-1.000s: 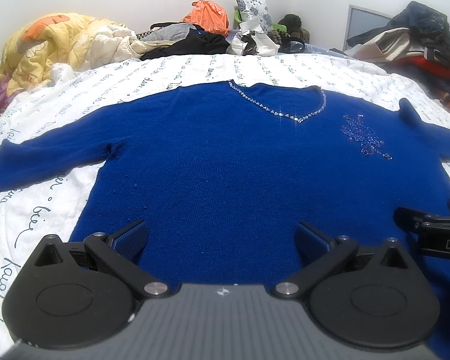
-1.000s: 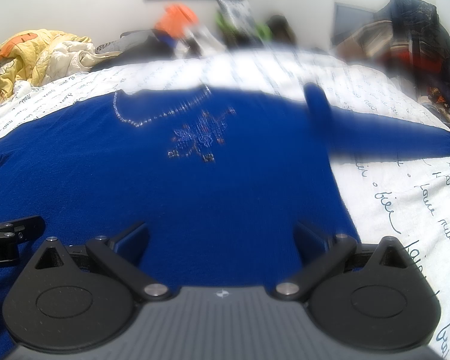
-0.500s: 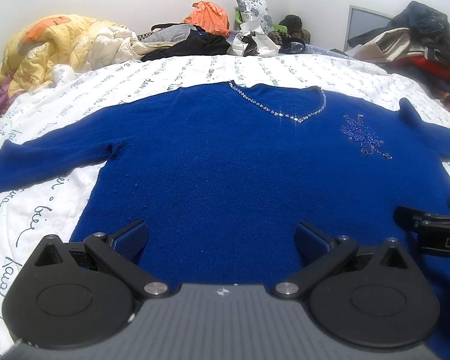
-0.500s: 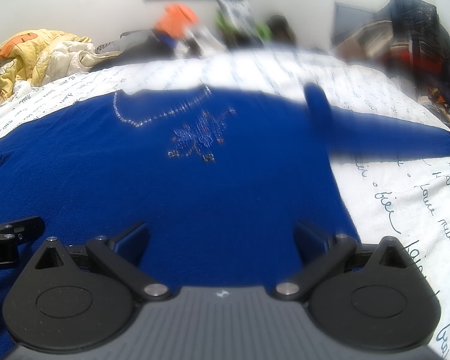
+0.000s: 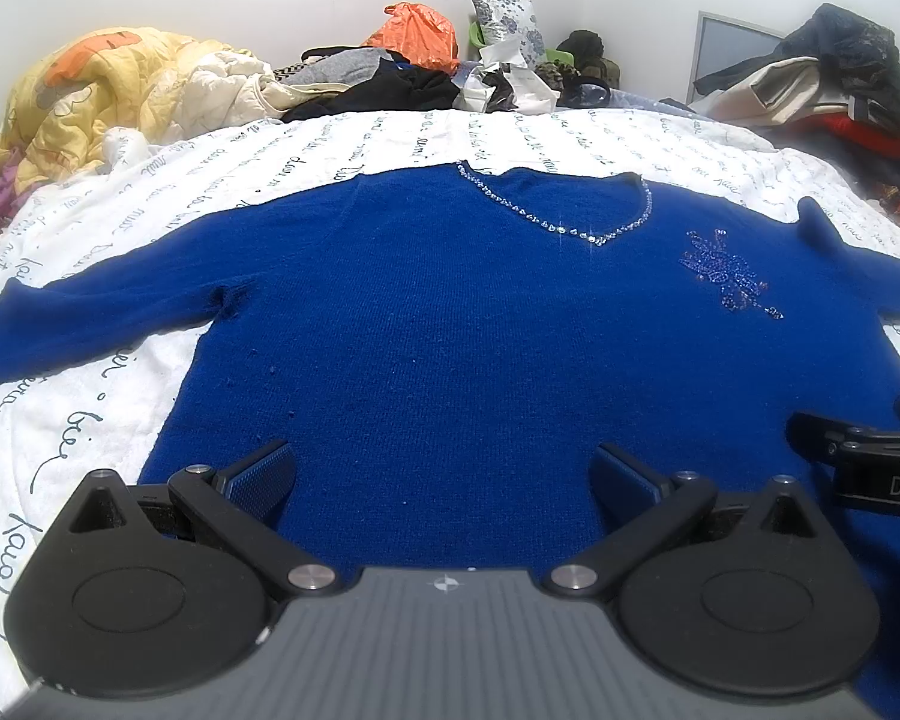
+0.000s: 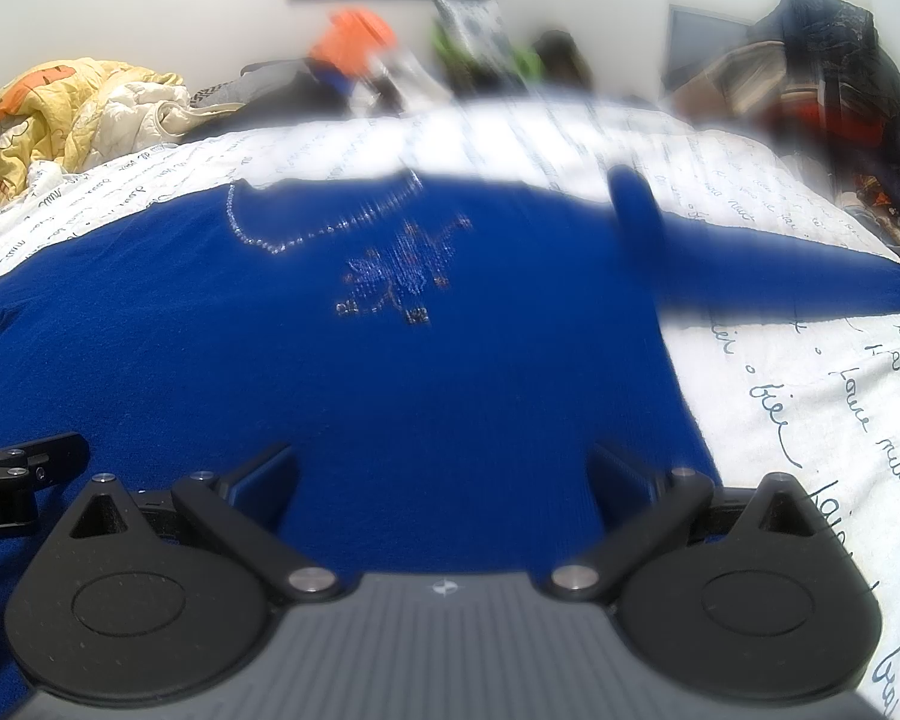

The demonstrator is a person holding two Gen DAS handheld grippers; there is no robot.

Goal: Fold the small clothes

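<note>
A royal blue sweater [image 5: 450, 312] lies flat, face up, on the bed with both sleeves spread out; it also shows in the right wrist view [image 6: 360, 372]. It has a rhinestone V-neckline [image 5: 561, 222] and a beaded flower motif [image 5: 726, 276]. My left gripper [image 5: 441, 471] is open and empty over the hem's left part. My right gripper [image 6: 444, 471] is open and empty over the hem's right part, and it shows at the right edge of the left wrist view [image 5: 864, 459]. The right wrist view is partly blurred.
The bed has a white sheet with script writing [image 5: 78, 420]. A yellow quilt [image 5: 90, 96] lies at the back left. Piled clothes and an orange bag [image 5: 417, 36] sit along the headboard. More clothes [image 5: 834, 90] are heaped at the back right.
</note>
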